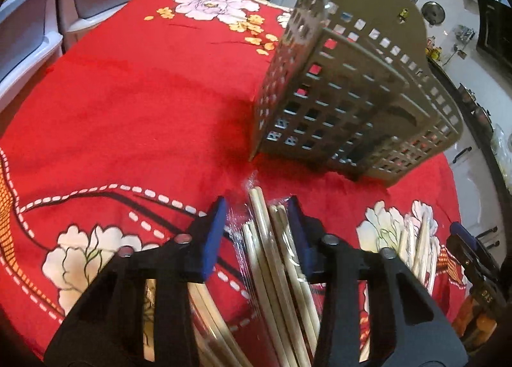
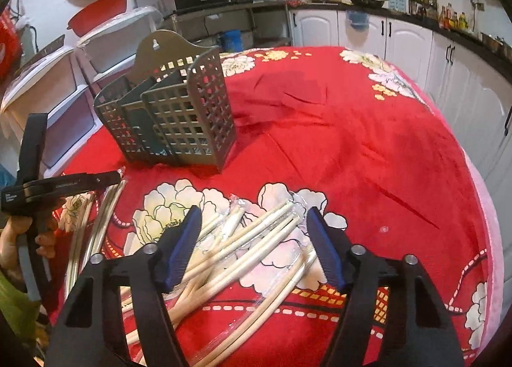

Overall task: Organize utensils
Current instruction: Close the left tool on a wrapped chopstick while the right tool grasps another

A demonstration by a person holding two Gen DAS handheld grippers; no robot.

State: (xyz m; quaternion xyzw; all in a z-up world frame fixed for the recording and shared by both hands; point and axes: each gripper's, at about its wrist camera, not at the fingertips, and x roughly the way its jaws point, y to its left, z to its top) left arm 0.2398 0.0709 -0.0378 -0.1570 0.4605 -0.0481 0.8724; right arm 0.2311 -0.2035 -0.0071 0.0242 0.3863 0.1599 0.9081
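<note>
A bench draped in a red floral cloth point(image 2: 368, 149) fills both views. Toward its far left stands a grey perforated utensil holder point(image 2: 172, 117), upright, with several open compartments and a tall back panel.

Along the near edge lie chopsticks in clear plastic wrap. One bundle point(image 1: 272, 239) sits between the jaws of the left hand-held gripper point(image 1: 256, 232), which are partly closed: the right pad looks to touch the sticks, while a gap shows at the left pad, so a firm hold cannot be confirmed. A looser, fanned pile of chopsticks point(image 2: 252, 239) lies under the right hand-held gripper point(image 2: 256, 248), whose jaws are wide open and hold nothing.

Likely risks: the slick wrap could let sticks slide out of a half-made grip, a lift could drag only some sticks and scatter the rest, and the light holder could tip if long sticks strike its rim at an angle.
</note>
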